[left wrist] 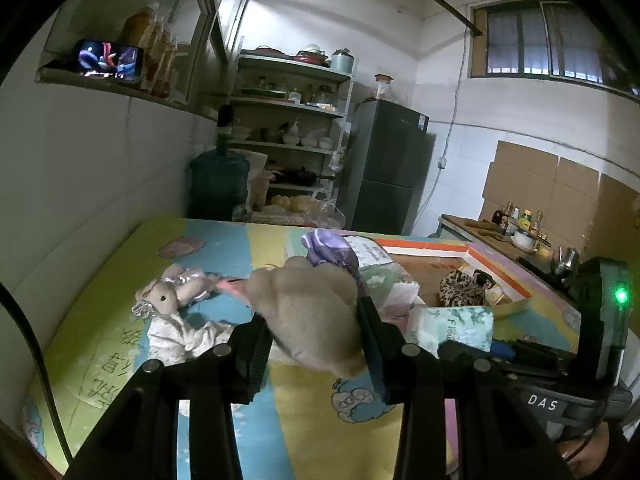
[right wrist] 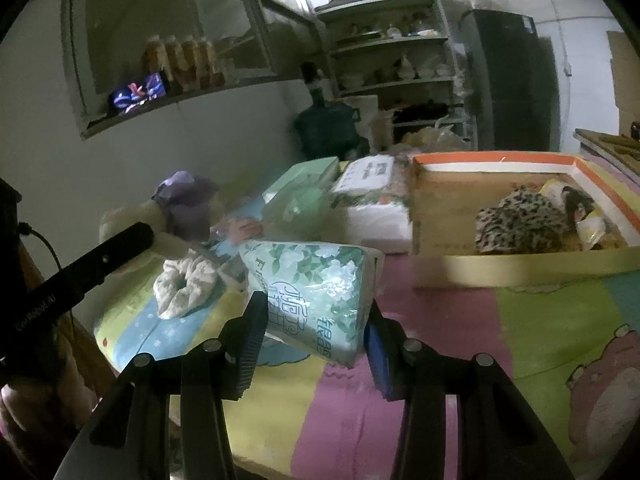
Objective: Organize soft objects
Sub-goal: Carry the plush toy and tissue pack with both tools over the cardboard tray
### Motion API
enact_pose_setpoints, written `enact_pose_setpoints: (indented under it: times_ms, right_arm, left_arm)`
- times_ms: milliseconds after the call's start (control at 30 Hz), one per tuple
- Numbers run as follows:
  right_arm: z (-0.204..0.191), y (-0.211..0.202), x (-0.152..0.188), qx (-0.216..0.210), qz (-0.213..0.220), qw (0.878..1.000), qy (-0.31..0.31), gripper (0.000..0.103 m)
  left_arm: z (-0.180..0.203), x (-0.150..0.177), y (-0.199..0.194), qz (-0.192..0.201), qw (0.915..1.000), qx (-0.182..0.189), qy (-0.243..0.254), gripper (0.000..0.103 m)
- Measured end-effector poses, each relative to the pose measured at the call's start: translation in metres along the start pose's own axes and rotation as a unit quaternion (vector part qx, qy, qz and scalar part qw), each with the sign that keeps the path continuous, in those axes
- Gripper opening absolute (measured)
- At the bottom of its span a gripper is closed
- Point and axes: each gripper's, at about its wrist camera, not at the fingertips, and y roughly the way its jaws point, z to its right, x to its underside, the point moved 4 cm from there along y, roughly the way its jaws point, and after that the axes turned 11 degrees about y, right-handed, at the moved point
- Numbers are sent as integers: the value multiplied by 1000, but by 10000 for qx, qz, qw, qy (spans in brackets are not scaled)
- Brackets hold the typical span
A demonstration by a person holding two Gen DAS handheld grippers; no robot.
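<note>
The left tool (left wrist: 316, 344) is clamped on a beige plush toy (left wrist: 308, 312), its two fingers pressed into the soft body from either side so the stuffing bulges out between them — a grip low on the bulk, which I judge keeps the floppy thing from sagging out. The toy hangs above the table (left wrist: 120, 280) with its bright cartoon mat, and a purple satin piece (left wrist: 332, 248) sits at the toy's far end; whether it is sewn on I cannot tell.

The right tool (right wrist: 314, 340) is closed on a green-flowered tissue pack (right wrist: 316, 292), pinching its near end so the pack tilts up and away, lifted off the mat.

Further out, a second plush rabbit (left wrist: 168, 300) lies flat on the mat at the left, and a cream scrunchie (right wrist: 186, 288) rests near the edge. To the right stands an open cardboard box (right wrist: 520, 268) — a leopard-print soft thing (right wrist: 520, 220) already lies inside, so it looks like the collecting place. Two more tissue packs (right wrist: 308, 188) lie just beside its left wall, not yet gathered.
</note>
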Motion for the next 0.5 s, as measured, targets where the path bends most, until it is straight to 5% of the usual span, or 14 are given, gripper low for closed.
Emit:
enact_pose_setpoints:
  times_ms: [500]
  right_arm:
    - [43,-26,-32,459,501,9976,134,47]
  left_arm:
    - [39,-22,29,-66,9991,353,221,42]
